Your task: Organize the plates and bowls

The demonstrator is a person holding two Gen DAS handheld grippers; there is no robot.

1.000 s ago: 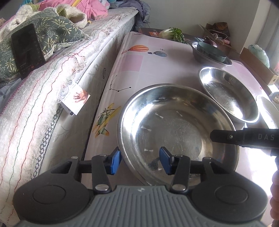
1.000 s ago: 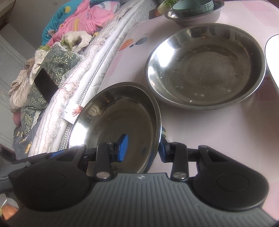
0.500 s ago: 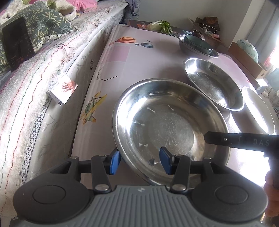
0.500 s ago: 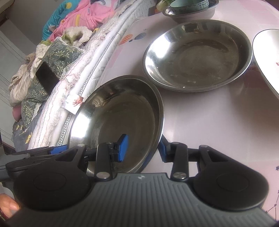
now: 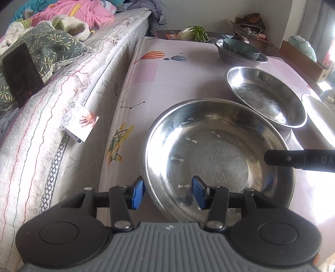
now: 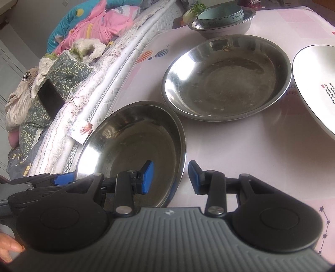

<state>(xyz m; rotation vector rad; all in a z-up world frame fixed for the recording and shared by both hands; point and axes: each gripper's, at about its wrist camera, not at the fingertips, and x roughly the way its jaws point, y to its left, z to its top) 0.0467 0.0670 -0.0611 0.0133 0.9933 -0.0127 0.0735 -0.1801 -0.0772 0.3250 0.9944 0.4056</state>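
Observation:
A wide steel bowl [image 5: 219, 150] [image 6: 129, 146] sits at the near left end of the pink table [image 5: 167, 83]. My left gripper [image 5: 167, 194] straddles its near rim, one pad outside and one inside, open. My right gripper [image 6: 170, 177] straddles the right rim, open, with a gap beside the outer pad. One of its fingers [image 5: 299, 160] shows over the bowl. Behind lie a second steel bowl [image 5: 266, 96] [image 6: 226, 79], a white plate [image 6: 314, 83], and a teal bowl [image 6: 219, 15] nested in a smaller steel bowl [image 6: 222, 29].
A quilted mattress [image 5: 62, 104] runs along the table's left edge, with a dark phone [image 5: 21, 73] and a paper tag [image 5: 81, 123] on it. A cabbage [image 5: 194, 33] and a cardboard box [image 5: 303, 60] stand beyond the far end.
Both views sway slightly. The grippers stay at the near bowl's rim with the same jaw gaps, and the bowl lies where it was.

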